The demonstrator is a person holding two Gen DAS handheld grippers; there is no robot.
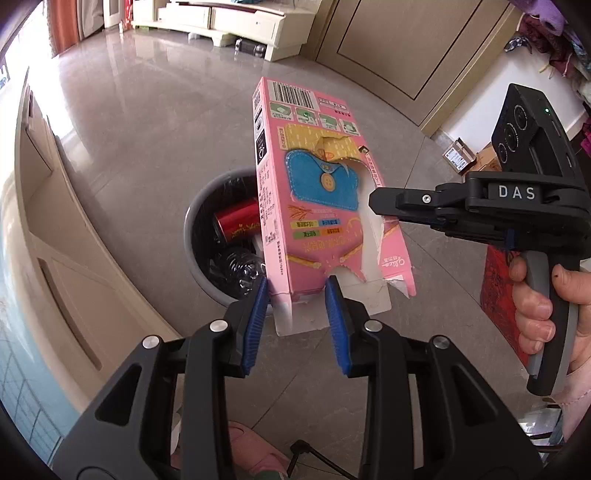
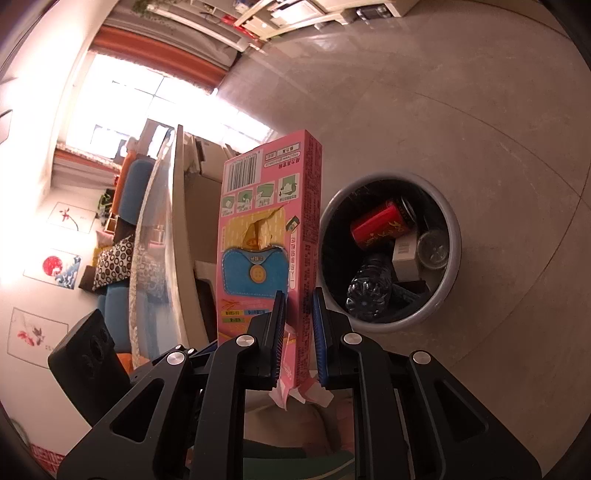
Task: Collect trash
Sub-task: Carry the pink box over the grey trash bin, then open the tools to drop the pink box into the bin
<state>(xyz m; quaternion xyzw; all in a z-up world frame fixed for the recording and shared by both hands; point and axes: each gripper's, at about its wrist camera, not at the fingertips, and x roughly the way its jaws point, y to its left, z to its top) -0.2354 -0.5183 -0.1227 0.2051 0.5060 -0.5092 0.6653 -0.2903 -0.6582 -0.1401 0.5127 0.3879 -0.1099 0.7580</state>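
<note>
A torn pink cardboard box (image 1: 314,192) with a blue pocket picture is held in the air above the floor, beside a grey trash bin (image 1: 190,236). My left gripper (image 1: 295,295) has its blue pads on either side of the box's bottom flap. My right gripper (image 1: 373,203) comes in from the right and pinches the box's torn edge. In the right wrist view the box (image 2: 269,229) stands between the right gripper's (image 2: 298,314) pads. The bin (image 2: 456,236) holds a red can (image 2: 380,225) and a crushed clear bottle (image 2: 369,291).
A cream cabinet (image 1: 51,221) runs along the left. A cream TV stand (image 1: 229,22) stands at the far wall. A small cardboard box (image 1: 460,155) and a red mat (image 1: 498,288) lie on the floor at the right.
</note>
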